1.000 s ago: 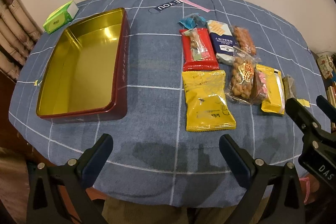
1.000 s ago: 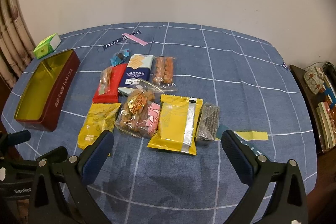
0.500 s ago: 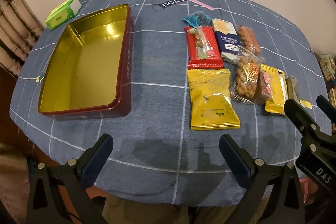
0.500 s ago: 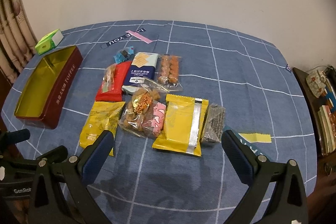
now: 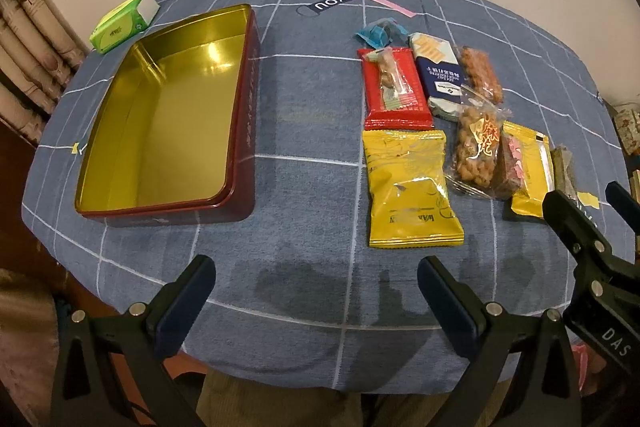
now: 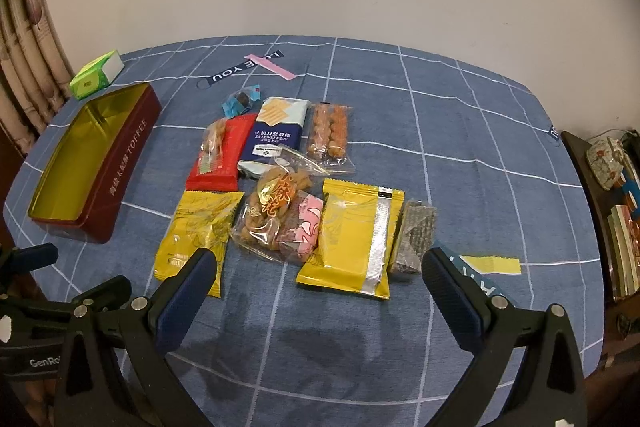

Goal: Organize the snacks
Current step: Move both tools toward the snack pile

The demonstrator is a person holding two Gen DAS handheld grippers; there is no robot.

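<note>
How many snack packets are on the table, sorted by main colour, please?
Yellow packets: 2
Red packet: 1
Navy-and-white cracker packet: 1
Blue candy wrapper: 1
Clear bags: 3
Pink packet: 1
Dark packet: 1
Total: 10

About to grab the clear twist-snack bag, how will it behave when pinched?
The clear bag looks crinkly and loose, so it will probably flop. Its film shines, so it may slip. It overlaps the pink packet, which might shift too.
</note>
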